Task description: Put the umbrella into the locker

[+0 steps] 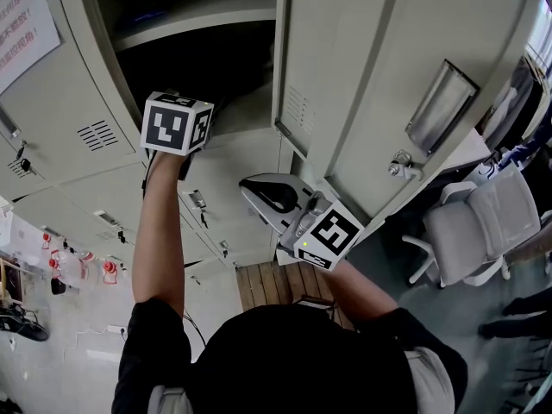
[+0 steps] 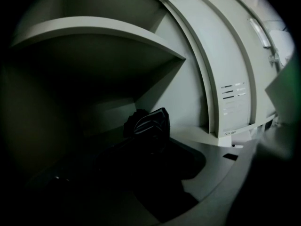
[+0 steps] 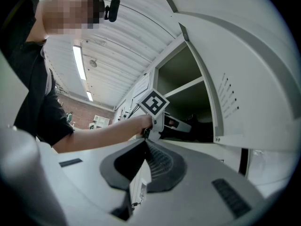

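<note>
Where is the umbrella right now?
In the left gripper view, the umbrella sits inside the open locker, low in the compartment beneath the shelf.

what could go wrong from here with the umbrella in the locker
1. It is too dark to tell whether the left gripper has its pads clear of the umbrella. Pulling back might drag it out of the locker.
2. The shelf sits above the left gripper, so lifting while withdrawing could knock it.
3. The open door stands right by the shut right gripper. A bump could swing it toward the left arm.
</note>
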Motion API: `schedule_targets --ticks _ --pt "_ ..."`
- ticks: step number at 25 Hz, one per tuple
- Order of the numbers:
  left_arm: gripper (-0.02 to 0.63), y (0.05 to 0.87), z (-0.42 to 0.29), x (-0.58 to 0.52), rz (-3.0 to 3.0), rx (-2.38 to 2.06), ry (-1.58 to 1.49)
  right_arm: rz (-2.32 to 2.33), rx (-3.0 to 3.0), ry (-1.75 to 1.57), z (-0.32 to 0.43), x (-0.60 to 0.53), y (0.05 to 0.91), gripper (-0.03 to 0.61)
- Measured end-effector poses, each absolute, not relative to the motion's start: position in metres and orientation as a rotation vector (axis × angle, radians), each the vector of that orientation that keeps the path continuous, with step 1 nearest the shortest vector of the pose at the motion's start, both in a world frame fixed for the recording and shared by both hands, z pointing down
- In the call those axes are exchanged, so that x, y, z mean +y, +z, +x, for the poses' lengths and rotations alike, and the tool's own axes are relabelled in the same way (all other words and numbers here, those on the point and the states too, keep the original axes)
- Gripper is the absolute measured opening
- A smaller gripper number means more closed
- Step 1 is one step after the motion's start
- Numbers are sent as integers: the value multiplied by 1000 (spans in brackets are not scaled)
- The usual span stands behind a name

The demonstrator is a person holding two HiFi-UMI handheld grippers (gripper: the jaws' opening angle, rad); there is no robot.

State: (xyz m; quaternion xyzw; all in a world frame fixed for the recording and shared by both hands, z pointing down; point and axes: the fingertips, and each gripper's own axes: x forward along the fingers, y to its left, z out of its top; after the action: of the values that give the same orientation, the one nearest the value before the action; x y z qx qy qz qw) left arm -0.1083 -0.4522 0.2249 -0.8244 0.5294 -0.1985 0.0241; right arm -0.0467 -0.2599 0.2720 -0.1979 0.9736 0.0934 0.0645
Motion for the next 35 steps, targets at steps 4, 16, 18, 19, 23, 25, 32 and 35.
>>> schedule_targets --ticks 4,16,18,19,23,25,32,35 --pt "209 226 -108 -453 -2551 1635 -633 -602 2935 284 -46 -262 271 12" --pt "241 237 -105 -454 -2508 1607 -754 -615 2938 282 -42 -262 274 12" --pt "247 237 -104 -453 -2506 1601 -758 -610 2939 280 -42 -261 274 12" --pt "248 237 -103 -452 -2503 1598 -759 -606 2941 278 -43 -261 275 12" --pt "264 235 -101 -450 -2495 1585 -745 -595 2945 272 -44 -258 276 12" --pt "272 233 -101 -448 -2501 1574 -728 -575 2938 253 -45 -257 275 12" --pt "272 224 -109 -437 -2486 1574 -678 -569 2931 236 -46 -255 274 12" --pt "270 214 -114 -426 -2481 1572 -616 -564 2933 237 -49 -253 275 12"
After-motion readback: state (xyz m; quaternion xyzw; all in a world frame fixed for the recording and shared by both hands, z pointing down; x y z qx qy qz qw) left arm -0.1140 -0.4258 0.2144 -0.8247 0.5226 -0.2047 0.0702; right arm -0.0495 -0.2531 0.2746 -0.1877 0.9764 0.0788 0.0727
